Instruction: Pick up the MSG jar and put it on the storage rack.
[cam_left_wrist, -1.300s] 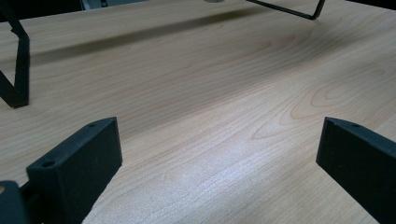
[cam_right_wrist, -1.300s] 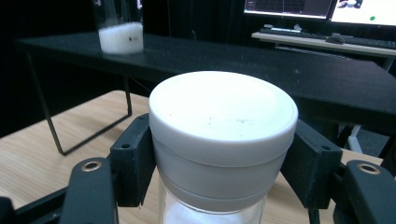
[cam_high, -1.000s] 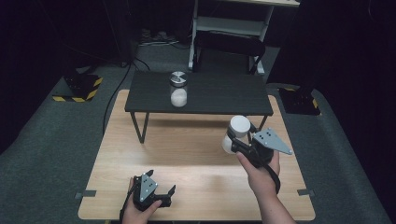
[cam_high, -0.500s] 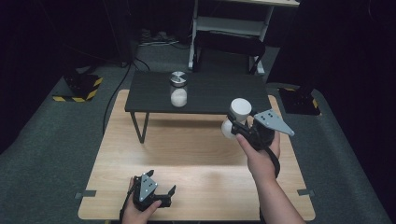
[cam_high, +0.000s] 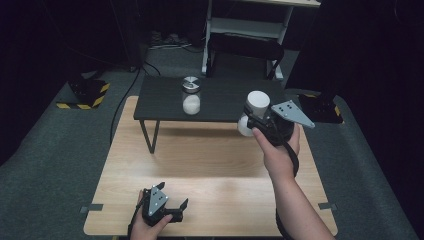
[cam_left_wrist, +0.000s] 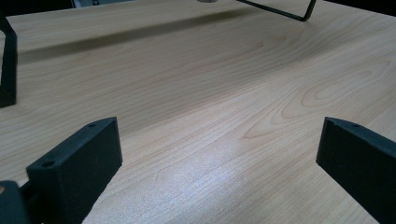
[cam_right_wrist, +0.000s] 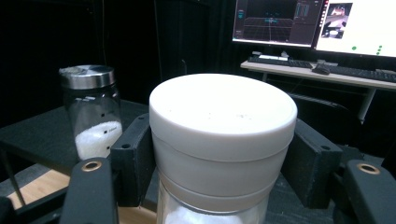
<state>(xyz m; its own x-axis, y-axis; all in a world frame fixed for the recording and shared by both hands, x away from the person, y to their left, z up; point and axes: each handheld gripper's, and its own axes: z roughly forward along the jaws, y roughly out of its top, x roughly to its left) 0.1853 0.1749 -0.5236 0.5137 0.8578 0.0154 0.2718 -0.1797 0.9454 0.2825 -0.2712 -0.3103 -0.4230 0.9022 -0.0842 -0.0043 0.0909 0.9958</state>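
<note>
While right gripper (cam_high: 256, 119) clamps white-lidded jar (cam_high: 254, 112) by its lid, jar hangs in air above far right part of wooden desk (cam_high: 210, 160), just in front of low black shelf (cam_high: 220, 97). Right gripper view: black jaws press both sides of white lid (cam_right_wrist: 223, 116), white grains visible in glass below. Second jar (cam_high: 191, 95), metal lid, part full of white grains, stands on black shelf. Left gripper (cam_high: 167, 210) rests at near edge of desk, jaws wide apart, nothing between them.
</note>
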